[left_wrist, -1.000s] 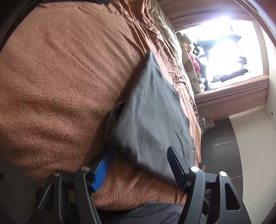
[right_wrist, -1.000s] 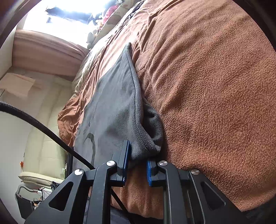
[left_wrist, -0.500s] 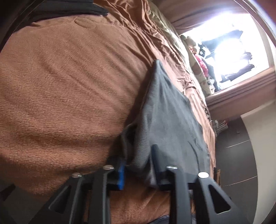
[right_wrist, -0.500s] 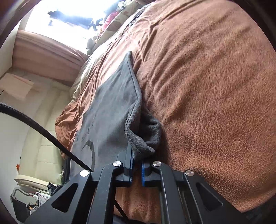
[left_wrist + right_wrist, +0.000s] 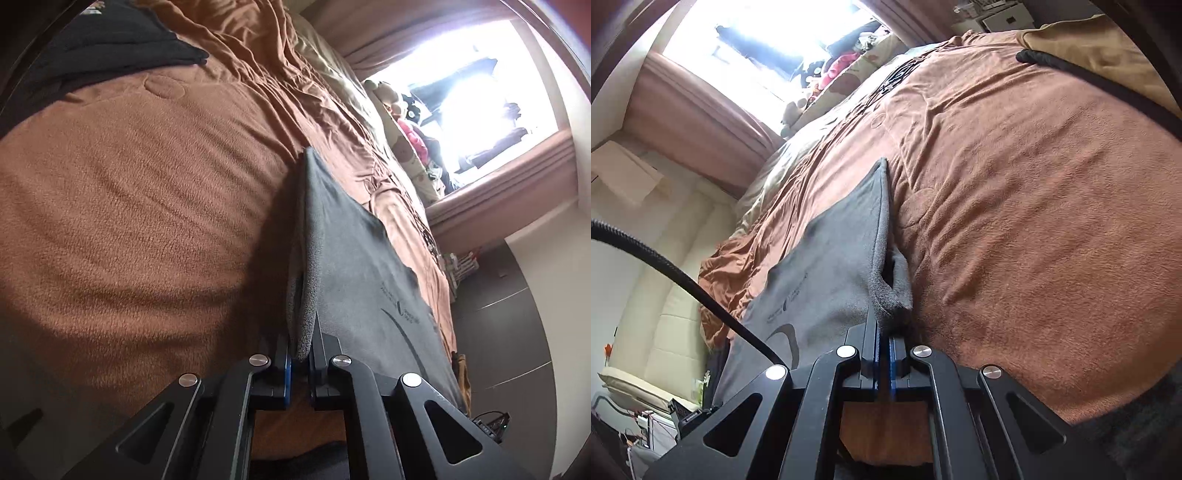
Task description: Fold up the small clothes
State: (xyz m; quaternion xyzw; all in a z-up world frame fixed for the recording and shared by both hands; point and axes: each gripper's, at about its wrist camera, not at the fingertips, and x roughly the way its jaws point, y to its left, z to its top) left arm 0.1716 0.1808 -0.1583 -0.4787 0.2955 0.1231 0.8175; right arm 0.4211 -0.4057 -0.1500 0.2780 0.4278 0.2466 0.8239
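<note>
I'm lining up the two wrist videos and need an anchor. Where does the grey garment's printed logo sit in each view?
Left wrist: the printed logo is lower right, right of the left gripper, on the grey garment.
Right wrist: the logo is lower left, left of the right gripper.
Shared landmark: the bright window.

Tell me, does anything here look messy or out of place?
Nothing stands out. Both tools, left and right, pinch corners of the grey fleece garment, lying on the brown fuzzy blanket.

Small print beside a curved logo on the grey garment (image 5: 369,280); too small to read.
</note>
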